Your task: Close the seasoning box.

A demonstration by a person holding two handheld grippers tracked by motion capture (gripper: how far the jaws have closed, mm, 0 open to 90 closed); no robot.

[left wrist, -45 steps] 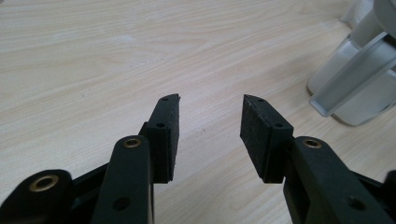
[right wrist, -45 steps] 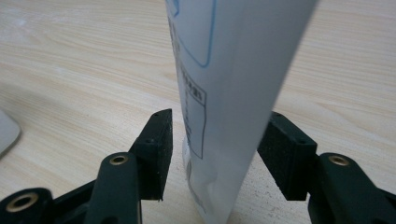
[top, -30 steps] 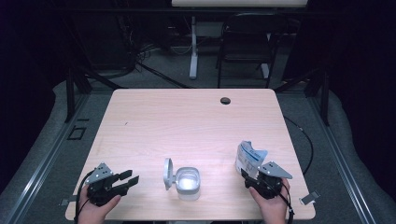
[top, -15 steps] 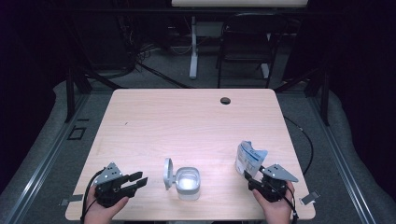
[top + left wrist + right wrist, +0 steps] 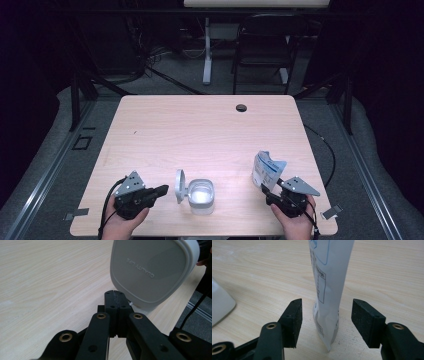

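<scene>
Light wooden table (image 5: 210, 130), seen from above, with a dark round grommet (image 5: 241, 107) near the far edge, right of centre.

Near the front edge, at about its middle: a small clear container (image 5: 202, 196), open, with its grey-white lid (image 5: 179, 185) standing upright on the side toward the left front corner. In the left gripper view, lid (image 5: 150, 270) seen broadside, rounded-square, with embossed lettering, tilted slightly, directly beyond the jaw tips.

Left gripper (image 5: 159, 190) held in a hand (image 5: 120, 222) at the left front corner, pointed along the front edge toward the lid, tip just beside it; contact not resolvable. Jaws clenched pad to pad, with nothing between them, as seen in the left gripper view (image 5: 115, 293).

Toward the right front corner: a white pouch (image 5: 266, 170) with blue printing, standing upright on the table, well apart from the container. In the right gripper view, pouch (image 5: 328, 290) seen edge-on, narrow, its base resting on the wood.

Right gripper (image 5: 266, 190) held in a hand (image 5: 295, 225) at the right front corner, aimed at the base of the pouch. Jaws released and spread wide (image 5: 326, 322), one pad on either side of the pouch, a gap visible at each side, neither pad touching it.

Corner of the lid (image 5: 220, 302) at the left margin of the right gripper view.
</scene>
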